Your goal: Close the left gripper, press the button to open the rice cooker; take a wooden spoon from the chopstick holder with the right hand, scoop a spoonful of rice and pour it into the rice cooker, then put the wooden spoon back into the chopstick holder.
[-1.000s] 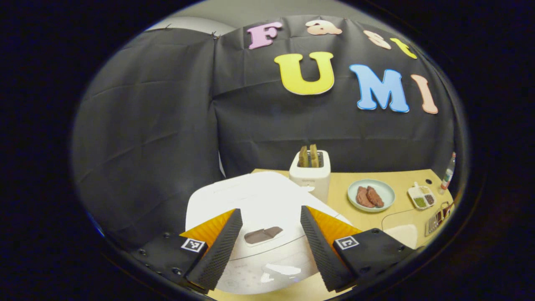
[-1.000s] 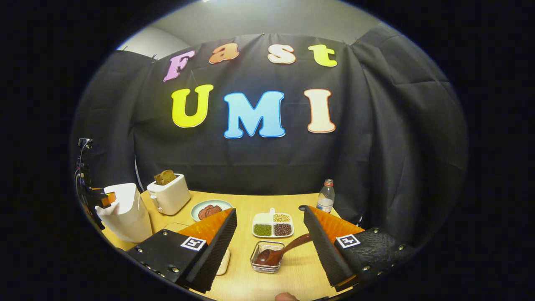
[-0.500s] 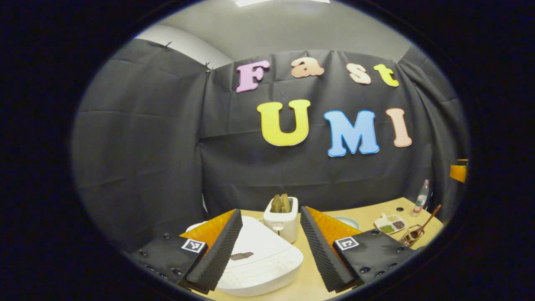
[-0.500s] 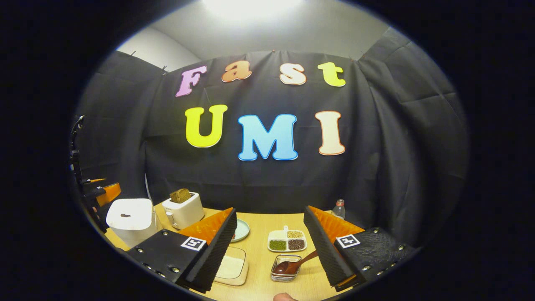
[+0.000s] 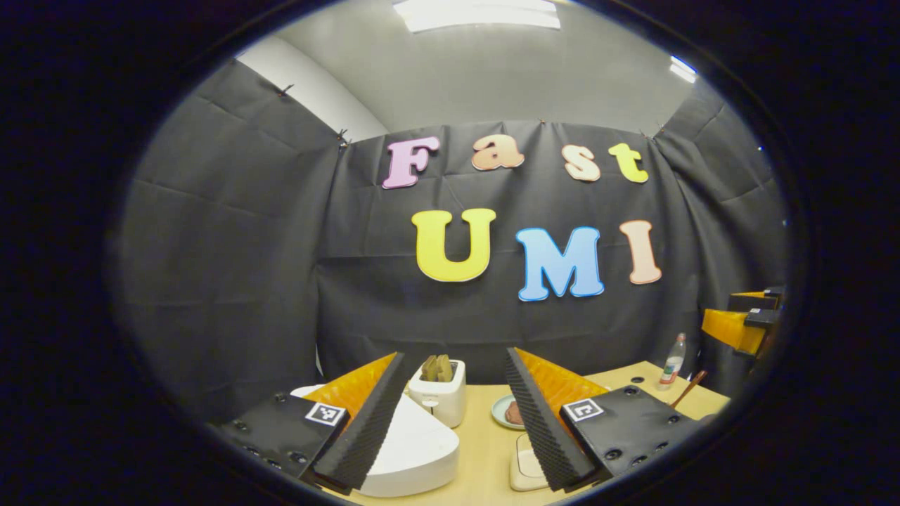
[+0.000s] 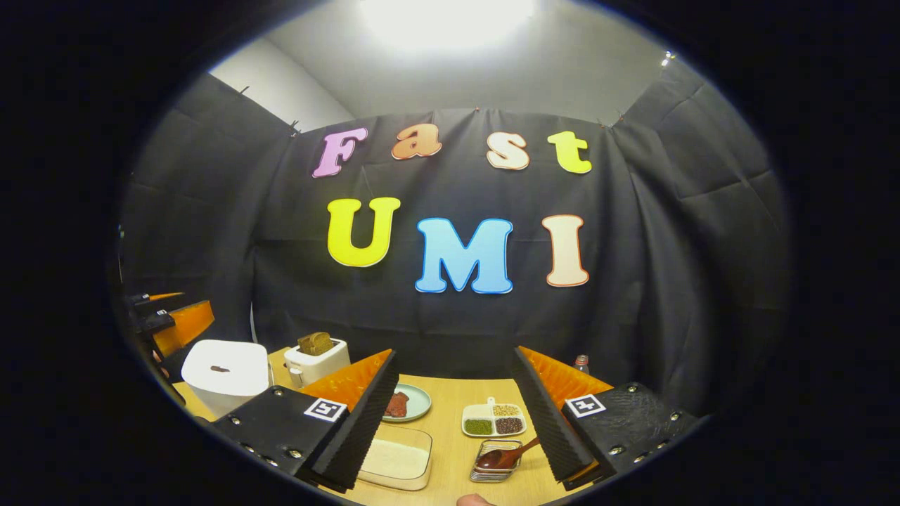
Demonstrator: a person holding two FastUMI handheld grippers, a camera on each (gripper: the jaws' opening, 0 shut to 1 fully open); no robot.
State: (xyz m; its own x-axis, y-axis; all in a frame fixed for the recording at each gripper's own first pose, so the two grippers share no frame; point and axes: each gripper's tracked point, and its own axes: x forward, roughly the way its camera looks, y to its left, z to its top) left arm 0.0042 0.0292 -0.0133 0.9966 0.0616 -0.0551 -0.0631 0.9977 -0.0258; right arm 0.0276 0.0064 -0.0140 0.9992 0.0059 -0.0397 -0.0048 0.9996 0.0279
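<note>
Left gripper [image 5: 453, 414]: I log its jaws spread wide with nothing between them, held level above the near edge of the wooden table [image 5: 485, 450]. Right gripper [image 6: 453, 414]: jaws equally wide apart, nothing held, raised over the table's near edge and pointed at the back wall.

Items I count from the right gripper view:
- Rice cooker [image 6: 223, 372], white, lid down, a dark button on top, at the table's far left.
- Toaster [image 6: 318, 360], white, with brown bread in its slots, just behind and beside the cooker.
- Round plate [image 6: 415, 402] carrying a reddish-brown food piece, partly hidden by my left finger.
- Clear rectangular container of rice [image 6: 395, 458], near edge, partly behind the same finger.
- Divided white dish [image 6: 493, 420] with green, tan and dark grains.
- Wire chopstick holder [image 6: 492, 464], with the wooden spoon [image 6: 506, 455] lying in it, bowl down, handle slanting up toward my right finger, not touched by it.
- Bottle [image 6: 581, 363] with a red cap, behind the right finger; label too small to read.
- The other gripper [image 6: 172, 322] at the far left edge, above and behind the cooker.

From the left gripper view: the cooker [image 5: 411, 450] sits low, partly behind my left finger; the toaster [image 5: 441, 395] stands between the fingers.

Markings: each gripper carries small square black-and-white tags; I can read no brand.
</note>
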